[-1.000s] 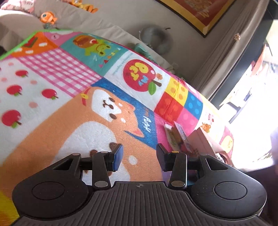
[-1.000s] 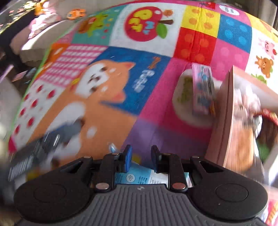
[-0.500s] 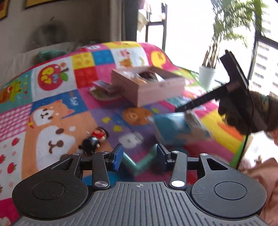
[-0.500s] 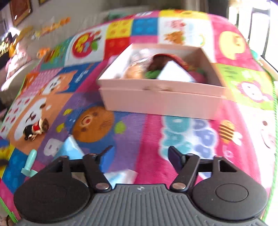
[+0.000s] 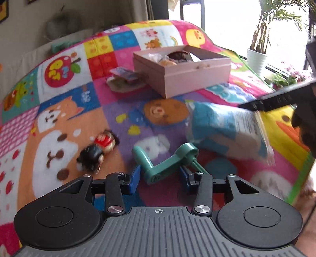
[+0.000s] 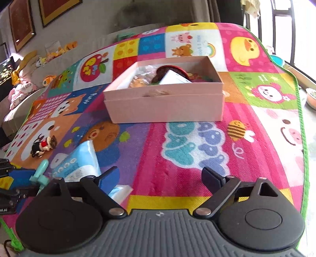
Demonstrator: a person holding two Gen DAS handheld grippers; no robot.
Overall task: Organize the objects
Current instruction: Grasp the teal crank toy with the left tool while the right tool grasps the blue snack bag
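A pink box (image 5: 183, 73) (image 6: 165, 98) with several items inside stands on the colourful play mat (image 6: 197, 142). A blue tissue pack (image 5: 225, 130) (image 6: 79, 164) lies on the mat, beside my right gripper's left finger. A teal crank-shaped toy (image 5: 167, 164) (image 6: 40, 174) lies between the open fingers of my left gripper (image 5: 160, 178). A small black and red figurine (image 5: 98, 150) (image 6: 43, 146) lies to the left. My right gripper (image 6: 158, 178) is wide open and empty over the mat.
Flat packets (image 5: 124, 79) lie left of the box. A potted plant (image 5: 258, 57) stands past the mat's right edge. Plush toys (image 6: 49, 79) lie on a grey cushion at the left. Framed pictures (image 6: 55, 9) hang on the wall.
The left view swung from the mat's left part to the box and came down over the teal toy. My right gripper opened wide, and the tissue pack now lies at its left.
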